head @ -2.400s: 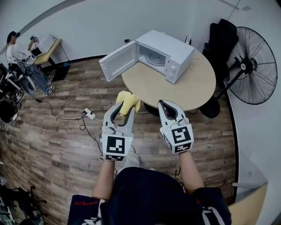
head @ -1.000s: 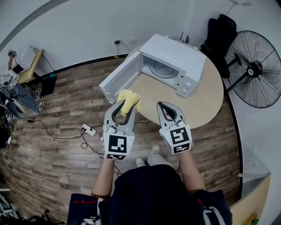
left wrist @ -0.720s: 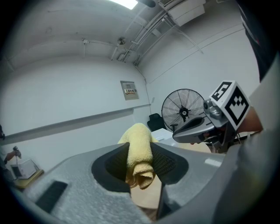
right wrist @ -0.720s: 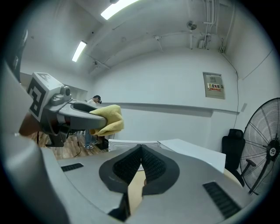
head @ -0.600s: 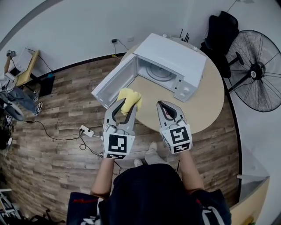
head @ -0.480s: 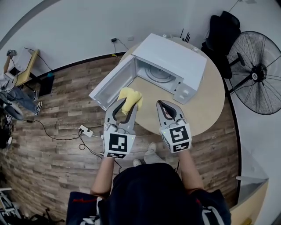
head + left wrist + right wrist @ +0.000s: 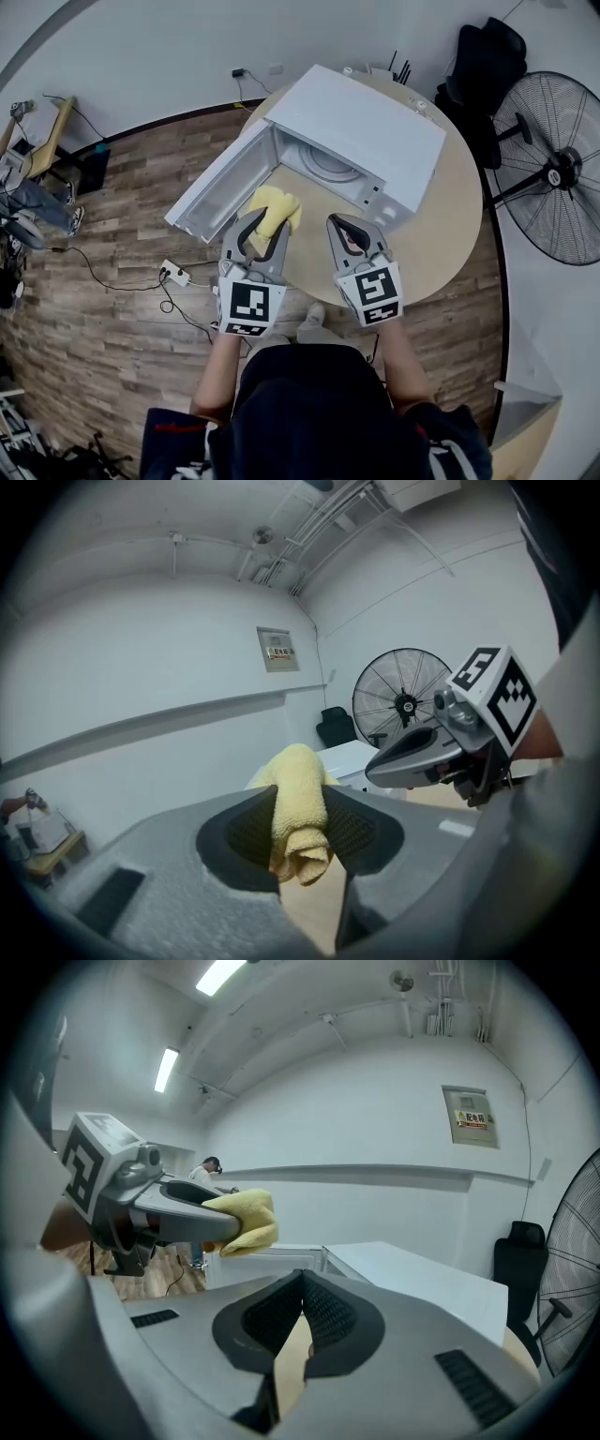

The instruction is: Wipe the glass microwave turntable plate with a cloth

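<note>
microwave (image 7: 361, 127): white, standing on a round pale wooden table (image 7: 441, 220). Its door (image 7: 217, 183) is swung wide open to the left as I look at it.
glass plate (image 7: 330, 167): lying flat inside the microwave, on the bottom of the cavity. Only part of it shows below the top edge of the opening.
cloth (image 7: 275, 204): yellow and bunched up, held in the air just in front of the microwave's open mouth, on the door side. It is well clear of the glass plate.
left gripper (image 7: 300, 808): pinching the cloth between its two pads. One fold bulges out past the tips and a rolled end hangs down behind them. It points at the microwave's opening from just in front.
right gripper (image 7: 302, 1283): jaws pressed together, with nothing between them. It is held beside the left gripper, in front of the microwave's button side, over the table.
person (image 7: 319, 412): standing in front of the microwave at the table's edge, in a dark top with bare forearms, one gripper in each hand.
fan (image 7: 562, 169): a big black standing one, to the right of the microwave and off the table.
chair (image 7: 487, 56): black, behind the microwave and to its right, against the wall.
power strip (image 7: 172, 275): white, on the wooden floor (image 7: 84, 309) to the left of the microwave's door, with cables trailing from it.
</note>
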`<state>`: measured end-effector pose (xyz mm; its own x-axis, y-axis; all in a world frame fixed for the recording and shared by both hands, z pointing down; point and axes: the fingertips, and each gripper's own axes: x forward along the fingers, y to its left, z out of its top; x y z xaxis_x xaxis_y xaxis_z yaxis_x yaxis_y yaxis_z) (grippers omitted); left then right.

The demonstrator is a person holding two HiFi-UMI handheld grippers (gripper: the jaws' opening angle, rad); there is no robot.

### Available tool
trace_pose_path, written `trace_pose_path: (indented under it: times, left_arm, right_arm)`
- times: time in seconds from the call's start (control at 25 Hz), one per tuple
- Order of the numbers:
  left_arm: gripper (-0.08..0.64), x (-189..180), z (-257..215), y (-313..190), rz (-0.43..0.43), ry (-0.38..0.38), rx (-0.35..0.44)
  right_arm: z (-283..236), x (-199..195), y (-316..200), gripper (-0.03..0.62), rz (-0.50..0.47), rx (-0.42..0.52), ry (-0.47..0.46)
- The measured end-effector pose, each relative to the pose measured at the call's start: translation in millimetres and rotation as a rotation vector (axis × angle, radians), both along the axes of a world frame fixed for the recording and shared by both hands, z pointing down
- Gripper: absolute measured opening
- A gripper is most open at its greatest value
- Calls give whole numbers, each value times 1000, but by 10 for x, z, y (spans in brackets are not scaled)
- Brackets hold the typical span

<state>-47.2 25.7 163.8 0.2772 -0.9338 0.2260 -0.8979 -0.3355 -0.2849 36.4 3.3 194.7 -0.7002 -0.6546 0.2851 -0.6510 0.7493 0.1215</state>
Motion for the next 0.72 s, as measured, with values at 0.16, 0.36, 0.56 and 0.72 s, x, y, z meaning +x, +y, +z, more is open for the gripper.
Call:
trace_pose_path:
  times: [0.16, 0.36, 0.56, 0.72]
  left_arm:
    - [127, 100, 310, -114, 3, 12, -62]
    - [127, 89, 594, -228, 2, -7, -126]
    - [127, 75, 861, -313, 27, 1, -183]
    - [127, 81, 1066, -383, 64, 6, -213]
  right_arm:
    - [239, 8, -152, 9, -16, -54, 12]
    - [530, 15, -262, 11, -24, -101, 62]
    - [749, 22, -345, 10, -6, -135, 93]
    - [977, 22, -407, 9, 24, -169, 121]
